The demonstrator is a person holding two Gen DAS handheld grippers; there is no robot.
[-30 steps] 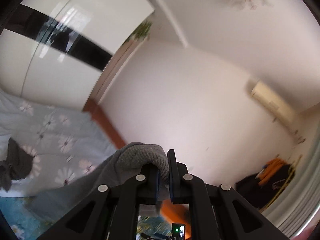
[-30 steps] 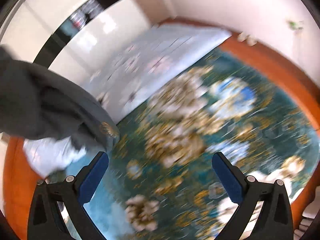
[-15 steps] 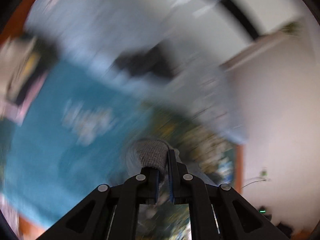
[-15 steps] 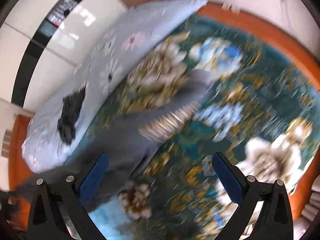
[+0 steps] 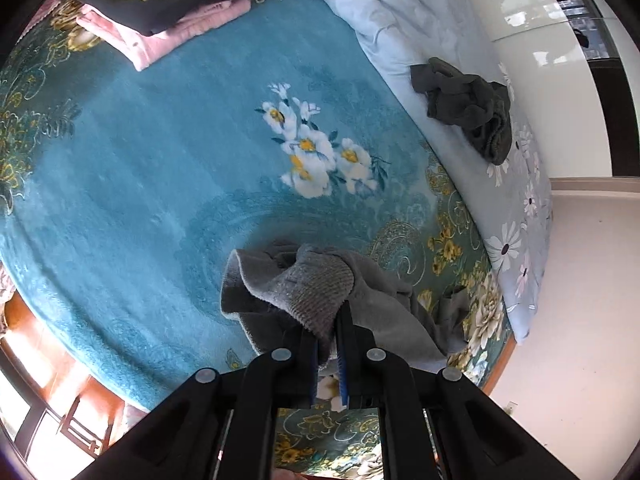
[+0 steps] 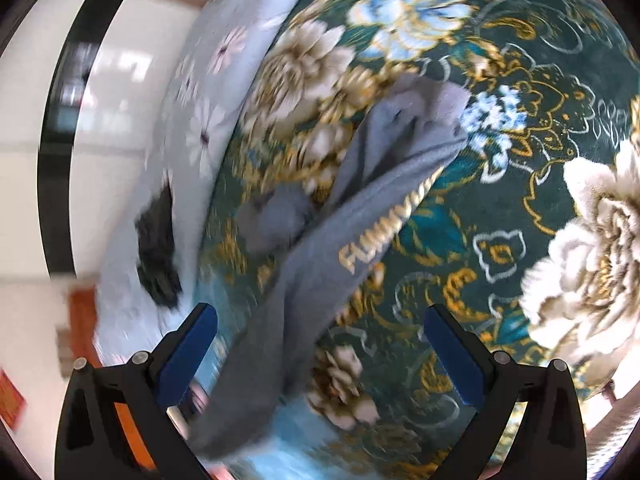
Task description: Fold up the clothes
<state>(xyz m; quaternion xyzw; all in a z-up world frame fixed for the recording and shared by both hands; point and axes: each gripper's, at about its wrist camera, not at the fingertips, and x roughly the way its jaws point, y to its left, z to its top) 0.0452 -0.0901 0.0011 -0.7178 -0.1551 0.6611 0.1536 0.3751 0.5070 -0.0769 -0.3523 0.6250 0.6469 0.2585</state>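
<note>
Left gripper [image 5: 328, 344] clamped on grey sweatshirt [image 5: 316, 292] ribbed cuff. Right gripper [image 6: 320, 344] spread wide, empty. Gold lettering, only "FU" legible.

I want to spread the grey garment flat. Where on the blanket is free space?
Free: the teal stretch between the folded pile, the white flowers and the grey garment. Crowded: the pile's corner; a dark cloth lies on the pale quilt.

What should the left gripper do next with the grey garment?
Probably lower its ribbed cuff onto the teal floral blanket and let go. The left gripper is shut on the grey garment, which sags bunched; the right gripper is open and empty, free to spread it.
</note>
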